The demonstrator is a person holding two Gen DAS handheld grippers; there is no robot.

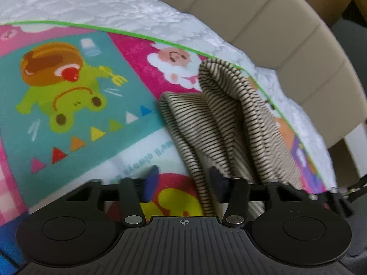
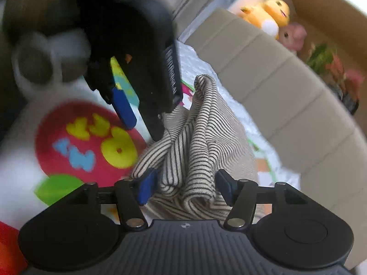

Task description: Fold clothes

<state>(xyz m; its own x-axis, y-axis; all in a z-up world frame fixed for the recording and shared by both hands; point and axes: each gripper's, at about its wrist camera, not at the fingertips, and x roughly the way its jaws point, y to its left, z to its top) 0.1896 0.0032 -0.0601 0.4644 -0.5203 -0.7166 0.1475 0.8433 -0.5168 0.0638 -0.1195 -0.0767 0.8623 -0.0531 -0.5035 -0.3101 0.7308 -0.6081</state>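
A cream garment with thin dark stripes (image 1: 220,119) lies bunched in folds on a colourful cartoon play mat (image 1: 68,87). My left gripper (image 1: 183,181) is open, its jaws wide apart; a fold of the striped cloth runs between them near the right finger. In the right wrist view the striped garment (image 2: 197,142) is heaped just ahead. My right gripper (image 2: 185,185) is open, its fingers on either side of the cloth's near folds. The left gripper (image 2: 142,116) shows there, blurred, its fingers at the garment's far left edge.
A white quilted cover (image 1: 114,6) lies under the mat. A beige padded headboard (image 1: 286,36) curves behind it and shows in the right wrist view (image 2: 286,87). A cardboard box (image 2: 325,4) with plush toys (image 2: 273,11) stands beyond.
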